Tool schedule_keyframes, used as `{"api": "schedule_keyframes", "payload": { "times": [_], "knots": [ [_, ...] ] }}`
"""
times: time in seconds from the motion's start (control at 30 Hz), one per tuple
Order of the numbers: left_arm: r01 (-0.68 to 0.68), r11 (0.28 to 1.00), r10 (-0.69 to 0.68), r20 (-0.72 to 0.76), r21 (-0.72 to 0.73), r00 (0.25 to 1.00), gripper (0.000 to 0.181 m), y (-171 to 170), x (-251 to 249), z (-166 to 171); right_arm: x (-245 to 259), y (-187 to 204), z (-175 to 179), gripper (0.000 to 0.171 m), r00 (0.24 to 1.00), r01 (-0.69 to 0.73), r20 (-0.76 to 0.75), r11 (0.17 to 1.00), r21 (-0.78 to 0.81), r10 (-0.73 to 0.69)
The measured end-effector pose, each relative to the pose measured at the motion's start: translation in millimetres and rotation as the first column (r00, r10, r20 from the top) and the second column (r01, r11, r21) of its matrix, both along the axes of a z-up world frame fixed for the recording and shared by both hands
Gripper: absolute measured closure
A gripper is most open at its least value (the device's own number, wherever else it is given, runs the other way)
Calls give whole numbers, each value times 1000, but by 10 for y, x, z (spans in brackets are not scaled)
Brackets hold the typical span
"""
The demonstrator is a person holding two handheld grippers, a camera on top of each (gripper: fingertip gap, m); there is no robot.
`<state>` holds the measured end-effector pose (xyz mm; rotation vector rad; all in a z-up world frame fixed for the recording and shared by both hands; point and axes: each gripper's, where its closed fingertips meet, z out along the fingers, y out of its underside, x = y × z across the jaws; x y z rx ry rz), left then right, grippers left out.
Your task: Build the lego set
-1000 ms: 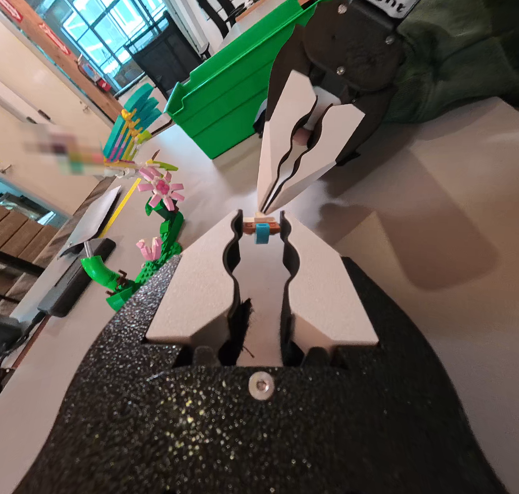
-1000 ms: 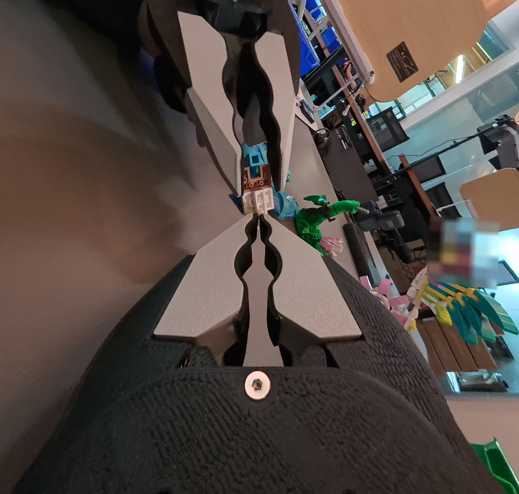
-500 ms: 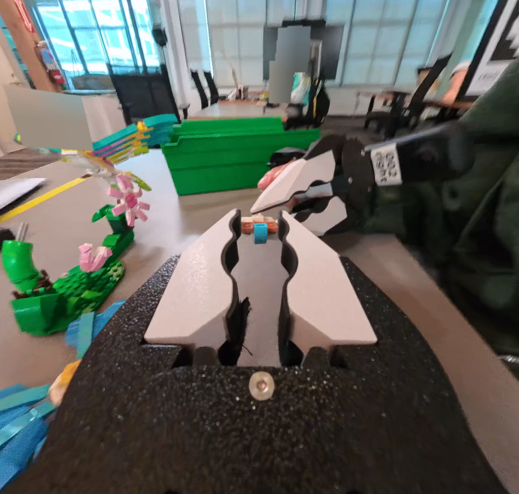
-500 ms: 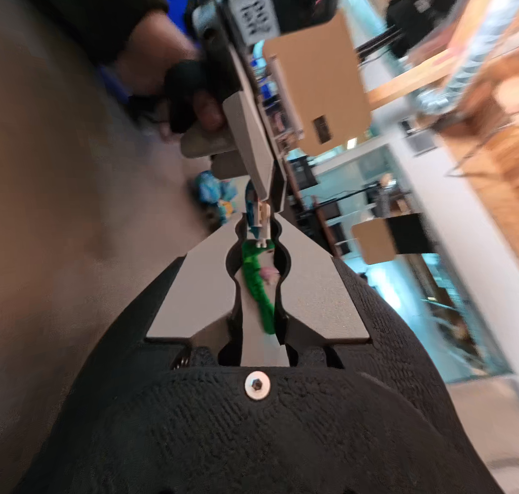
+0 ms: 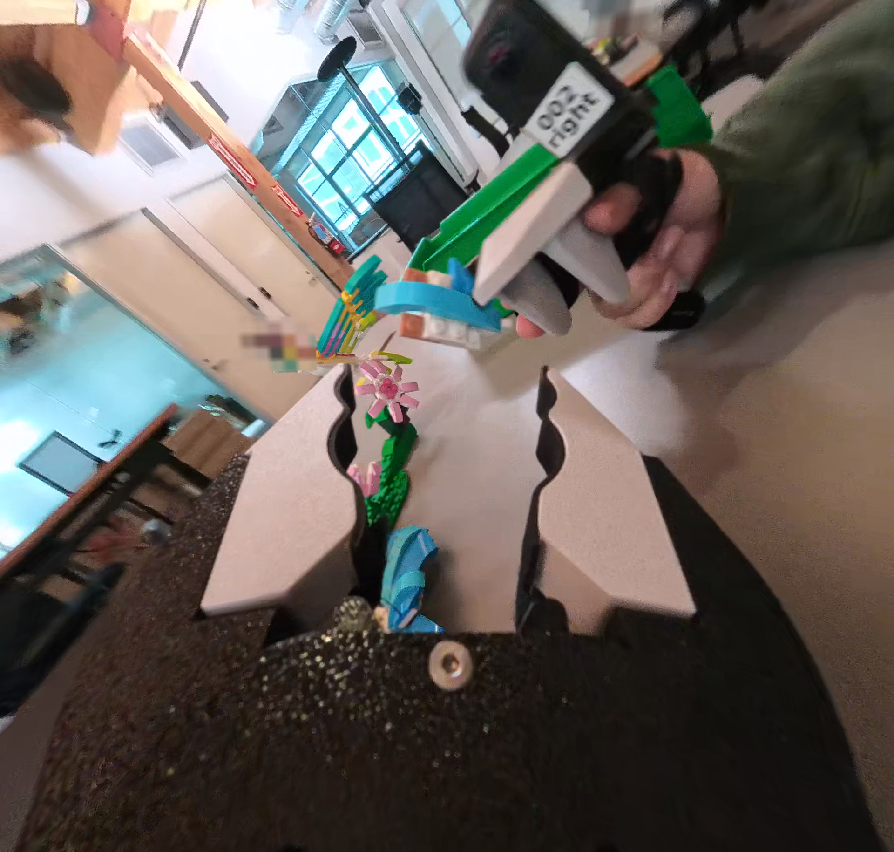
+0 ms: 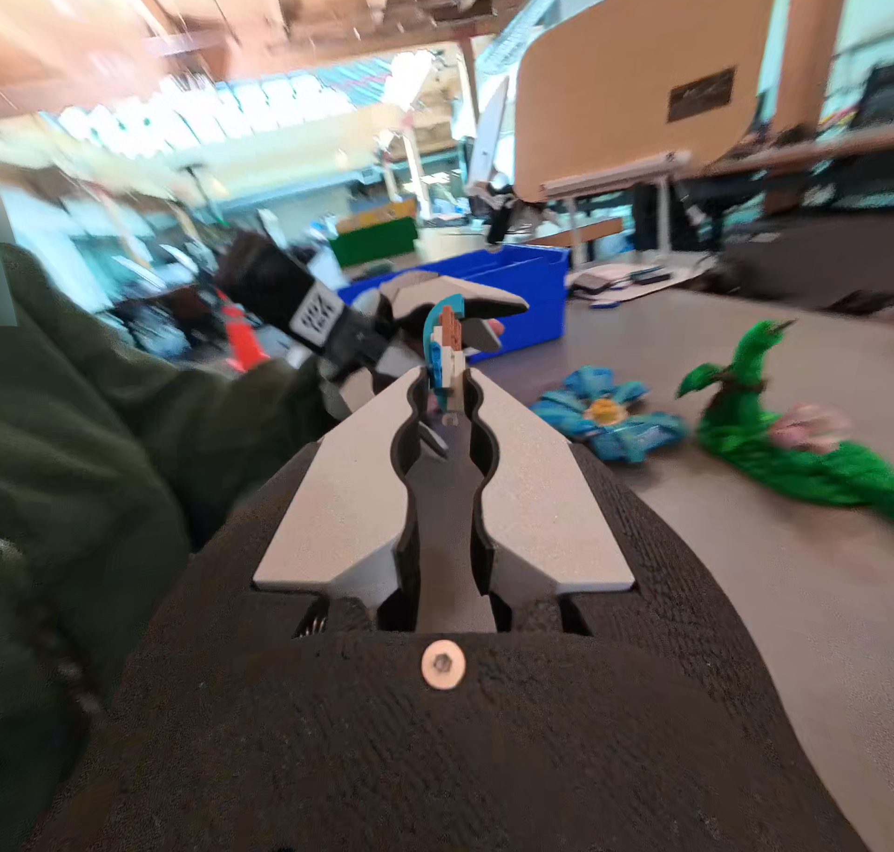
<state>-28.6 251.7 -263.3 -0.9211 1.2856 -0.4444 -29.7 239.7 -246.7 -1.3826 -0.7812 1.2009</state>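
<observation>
A: Okay, right gripper [image 6: 446,376] first. What's in it?

B: Small brick piece [image 6: 445,345], blue curve with white and brown bricks. Its fingers [image 6: 348,466] pinch the lower end at the very tips and the rest sticks out past them.

A: Long axis?

B: In the right wrist view it stands upright, in line with the fingers. In the left wrist view the same brick piece [image 5: 435,308] runs sideways out of the right gripper [image 5: 503,303], pointing left.

A: Left gripper [image 5: 445,374]?

B: Fingers [image 5: 290,490] spread wide, nothing between them. The piece is up and beyond their tips, apart, no contact.

A: So which one is nearer the piece?

B: Right, it's the one holding. Left is close but off it, facing it from the far side.

A: What shows through the left's gap?

B: Down on the table [image 5: 750,441]: pink flower [image 5: 387,391] on a green stem [image 5: 394,470], and a blue flower [image 5: 406,572] right by the gripper base.

A: Anything else?

B: Green bin [image 5: 484,219] behind the right gripper, blue bin [image 6: 522,277] behind the left. Hand [image 5: 677,238] and green sleeve [image 5: 812,151] on the right's handle, a bit blurred
</observation>
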Motion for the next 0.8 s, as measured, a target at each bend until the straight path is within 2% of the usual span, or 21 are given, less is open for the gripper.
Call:
{"api": "schedule_keyframes", "payload": {
  "times": [0.07, 0.17, 0.3, 0.43, 0.5, 0.7, 0.73, 0.77, 0.8],
  "knots": [
    [-6, 999, 8, -28, 50, 1000, 101, -33, 60, -47, 8, -9, 7, 159, 990, -108, -110, 980, -167, 91],
    [37, 998, -38, 22, 55, 999, 86, -148, 109, 44, 44, -4, 21, 159, 945, -268, -278, 892, -363, 171],
    [25, 994, -25, -5, 106, 1000, 98, -161, 115, 27, 27, -37, -48, 159, 901, -398, -369, 770, -498, 227],
    [-5, 987, 13, -45, 163, 999, 124, -130, 110, -22, -44, -124, -99, 159, 887, -449, -368, 714, -537, 280],
    [-30, 983, 35, -29, 181, 999, 137, -100, 82, 14, -61, -146, -113, 159, 886, -453, -358, 710, -539, 293],
    [-31, 994, 37, -51, 101, 998, 139, -49, 72, -27, -67, -116, -125, 158, 901, -422, -339, 735, -531, 272],
    [-26, 996, 33, -87, 82, 996, 165, -40, 70, -83, -56, -68, -122, 157, 913, -390, -328, 760, -520, 243],
    [-37, 997, 44, -96, 75, 994, 176, -22, 68, -106, -29, 3, -126, 157, 930, -337, -308, 794, -507, 198],
    [-84, 992, 92, -84, 90, 992, 176, 47, 46, -87, 2, 74, -146, 156, 951, -271, -271, 830, -488, 150]
  ]
}}
